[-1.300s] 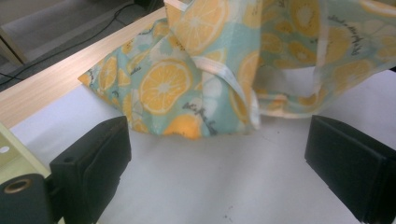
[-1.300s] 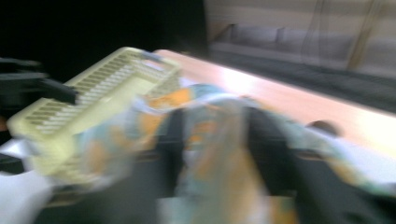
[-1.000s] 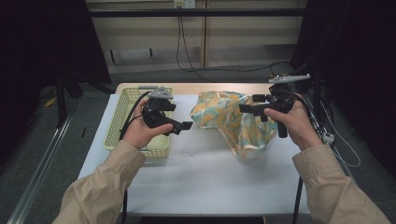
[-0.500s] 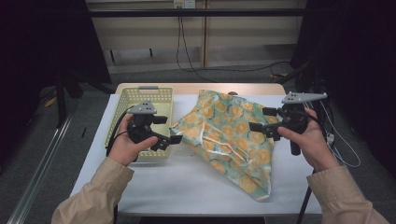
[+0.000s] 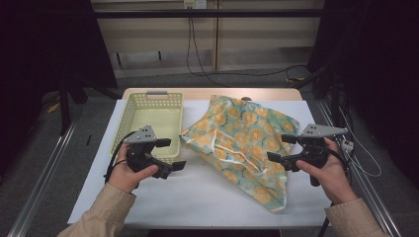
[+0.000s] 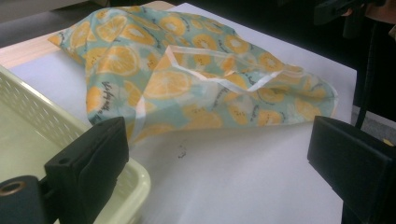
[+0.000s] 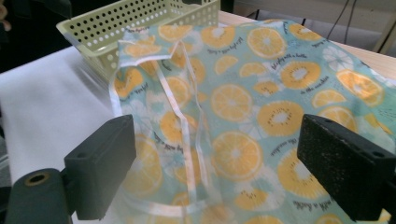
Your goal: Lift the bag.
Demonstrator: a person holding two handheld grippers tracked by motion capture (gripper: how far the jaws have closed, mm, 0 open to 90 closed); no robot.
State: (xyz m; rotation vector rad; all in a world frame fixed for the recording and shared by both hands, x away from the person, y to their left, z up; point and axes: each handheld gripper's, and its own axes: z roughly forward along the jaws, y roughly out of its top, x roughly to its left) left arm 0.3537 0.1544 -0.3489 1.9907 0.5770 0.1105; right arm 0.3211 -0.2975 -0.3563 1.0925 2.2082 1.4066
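both grippers spread, cloth spread between them

we hold the left gripper (image 5: pixel 174 154) at about 8 o'clock on the table (image 5: pixel 197 197), wrist level, its jaws wide apart and empty, pointing toward 3 o'clock over the near corner of the yellow basket (image 5: pixel 148 106). our right gripper (image 5: pixel 281 149) sits at 4 o'clock, jaws likewise parted, gripping nothing, aimed toward 9 o'clock at the cloth's edge. the orange-print cloth (image 5: pixel 247 138) lies loosely spread at the table's centre-right, just beside the basket.
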